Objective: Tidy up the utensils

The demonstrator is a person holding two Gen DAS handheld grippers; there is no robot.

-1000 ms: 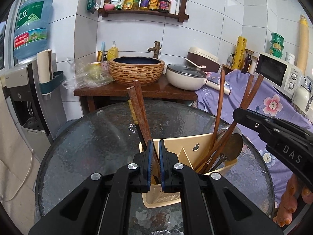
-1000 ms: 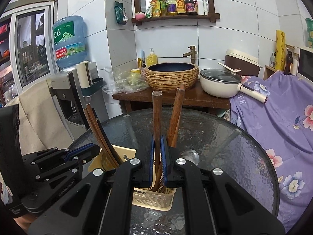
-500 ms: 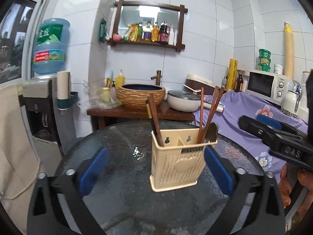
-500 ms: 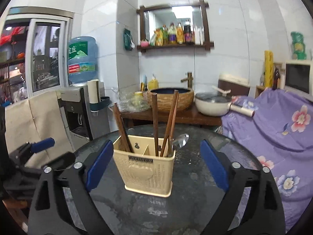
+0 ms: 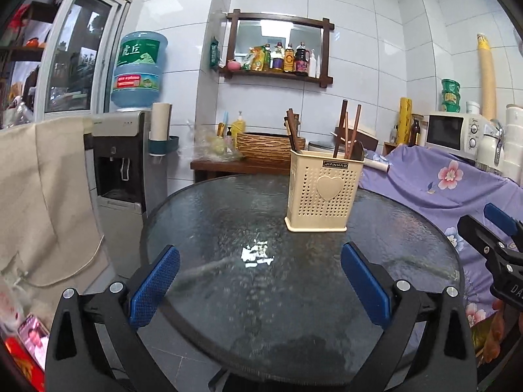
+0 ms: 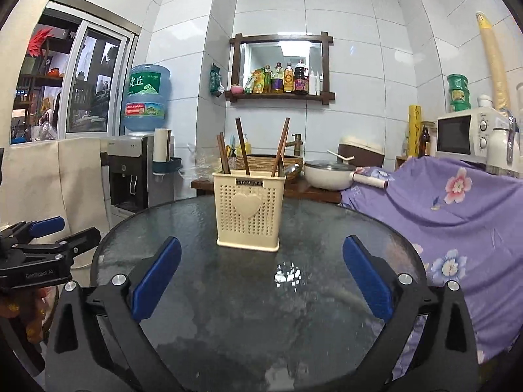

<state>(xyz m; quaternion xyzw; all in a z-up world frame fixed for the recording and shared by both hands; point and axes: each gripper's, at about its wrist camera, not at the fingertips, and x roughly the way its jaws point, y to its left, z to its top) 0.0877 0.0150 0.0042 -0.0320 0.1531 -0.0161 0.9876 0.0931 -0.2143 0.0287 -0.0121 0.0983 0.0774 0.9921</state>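
On the glass surface (image 6: 327,310): cream holder (image 6: 249,209), chopsticks (image 6: 242,145) upright inside. Right gripper (image 6: 261,281) fingers opening, left gripper (image 5: 258,285) fingers wide; both empty. Chopsticks likely light, stiff, slippery; grip mid-shaft.

The cream utensil holder (image 6: 249,209) is hiding the lower ends of the chopsticks (image 6: 242,146) and all but a sliver of a spoon (image 6: 292,170) — the glass table (image 6: 228,310) is running off the bottom edge, its near surface blurring.
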